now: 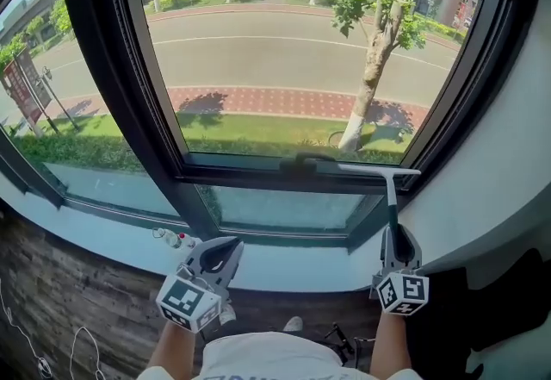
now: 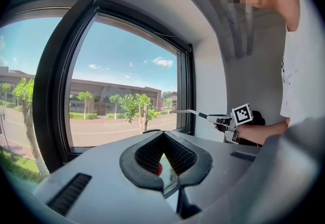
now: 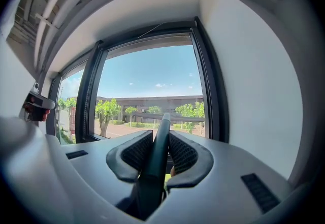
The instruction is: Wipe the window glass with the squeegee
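Observation:
The squeegee [image 1: 390,190] has a dark handle and a pale blade lying across the bottom right of the big window pane [image 1: 293,59]. My right gripper [image 1: 398,238] is shut on its handle, just below the sill. The right gripper view shows that handle [image 3: 156,164] clamped between the pads, running out to the blade against the glass. My left gripper [image 1: 221,243] hangs low at the left, in front of the sill, with its jaws together and nothing in them. The left gripper view has the squeegee [image 2: 189,112] and my right gripper [image 2: 223,120] off to its right.
A thick black frame [image 1: 103,68] splits the window, with a black handle [image 1: 301,161] on the lower rail. Small bottles [image 1: 172,239] lie on the white sill [image 1: 284,270]. White wall [image 1: 508,163] flanks the right. Cables [image 1: 77,344] trail on the dark floor.

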